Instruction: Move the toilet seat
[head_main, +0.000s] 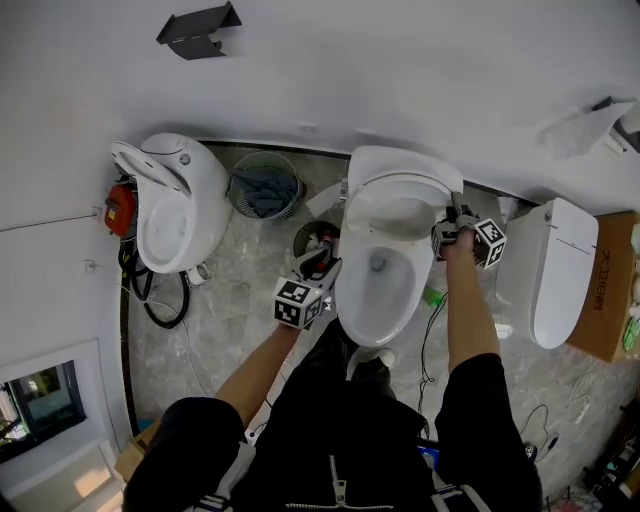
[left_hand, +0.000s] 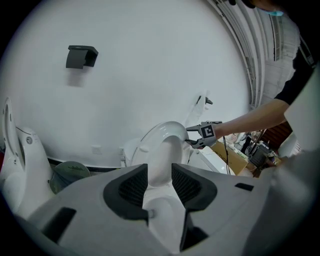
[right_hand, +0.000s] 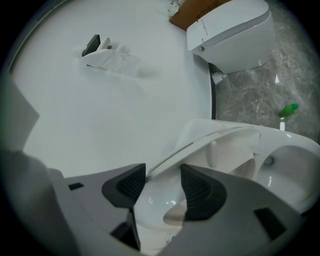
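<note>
The middle white toilet (head_main: 380, 290) has its seat (head_main: 400, 192) tipped up toward the wall, with the lid behind it. My right gripper (head_main: 452, 214) is at the seat's right edge. In the right gripper view the seat's edge (right_hand: 225, 145) runs between its jaws (right_hand: 162, 176), which are shut on it. From the left gripper view the seat (left_hand: 162, 145) stands raised and the right gripper (left_hand: 192, 140) pinches its rim. My left gripper (head_main: 326, 272) hovers by the bowl's left rim; its jaws (left_hand: 159, 175) are open and grip nothing.
A second toilet (head_main: 175, 205) with its lid up stands at the left, a closed one (head_main: 560, 270) at the right beside a cardboard box (head_main: 610, 290). A green basket (head_main: 265, 188), a small black bin (head_main: 315, 242) and cables (head_main: 160, 295) lie on the marble floor.
</note>
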